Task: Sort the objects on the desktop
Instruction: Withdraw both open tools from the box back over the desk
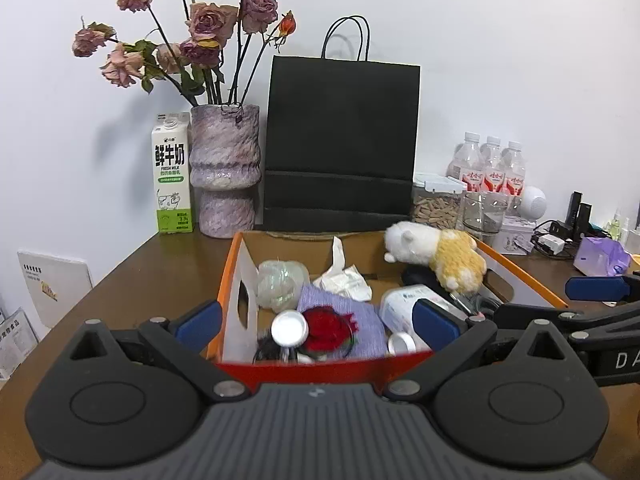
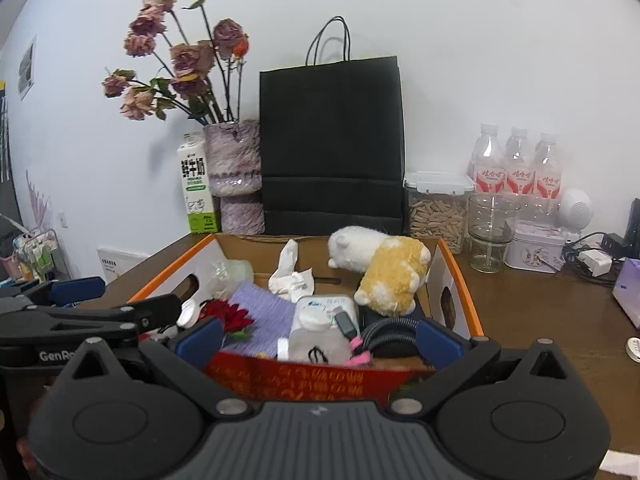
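An orange-edged cardboard box sits on the brown desk. It holds a white and yellow plush toy, crumpled tissue, a purple cloth, a red flower, a white bottle, a clear plastic ball and a black cable. My left gripper is open and empty at the box's near edge. My right gripper is open and empty at the same edge, just to the right.
Behind the box stand a black paper bag, a vase of dried roses and a milk carton. Water bottles, a seed jar, a glass and a tin stand at right.
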Available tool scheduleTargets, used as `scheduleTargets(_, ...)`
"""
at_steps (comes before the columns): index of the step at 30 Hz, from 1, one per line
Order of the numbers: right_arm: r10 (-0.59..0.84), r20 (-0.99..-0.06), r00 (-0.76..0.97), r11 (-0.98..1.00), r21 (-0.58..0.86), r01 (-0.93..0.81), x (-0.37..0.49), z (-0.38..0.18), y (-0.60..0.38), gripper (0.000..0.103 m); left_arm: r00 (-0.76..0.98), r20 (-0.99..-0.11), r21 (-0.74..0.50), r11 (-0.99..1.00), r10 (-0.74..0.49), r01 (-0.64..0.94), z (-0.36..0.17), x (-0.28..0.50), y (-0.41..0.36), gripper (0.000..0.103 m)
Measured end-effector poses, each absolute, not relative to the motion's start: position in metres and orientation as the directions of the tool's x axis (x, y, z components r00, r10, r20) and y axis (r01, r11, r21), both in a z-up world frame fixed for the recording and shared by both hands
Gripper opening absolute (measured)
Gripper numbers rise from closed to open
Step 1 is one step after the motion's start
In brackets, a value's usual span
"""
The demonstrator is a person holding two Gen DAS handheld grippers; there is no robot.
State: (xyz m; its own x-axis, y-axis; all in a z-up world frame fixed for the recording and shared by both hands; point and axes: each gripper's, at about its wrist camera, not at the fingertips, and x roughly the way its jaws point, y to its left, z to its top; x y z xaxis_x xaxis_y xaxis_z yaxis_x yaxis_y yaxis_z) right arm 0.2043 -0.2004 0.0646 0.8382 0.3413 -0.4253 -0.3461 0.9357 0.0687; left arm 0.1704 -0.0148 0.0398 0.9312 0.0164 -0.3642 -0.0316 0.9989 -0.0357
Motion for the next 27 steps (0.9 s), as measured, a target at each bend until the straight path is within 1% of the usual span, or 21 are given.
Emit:
scheduleTargets(6,0.343,-0.433,0.834,0.933,0.056,-0.355,0.171,0.063,-0.202,0.103,0.917,-0.399,-0.04,0.999,-0.006,-0.012,0.033,0.144,-0.019,0.103)
scheduleTargets(14,0.335,-0.472,0.816,0.935,0.063,-0.348,0.13,0.055,-0.204,0.103,0.9,-0.435,-0.049,0.999,-0.015,-0.007,0.03,0.109,-0.021,0.103)
scheduleTargets(27,0.324,-0.525,0.787,0.938,0.066,-0.342,0.089,0.04,-0.204,0.103,0.869,-0.495,-0.006,1.0,0.01,-0.015,0.019,0.076,-0.028,0.103)
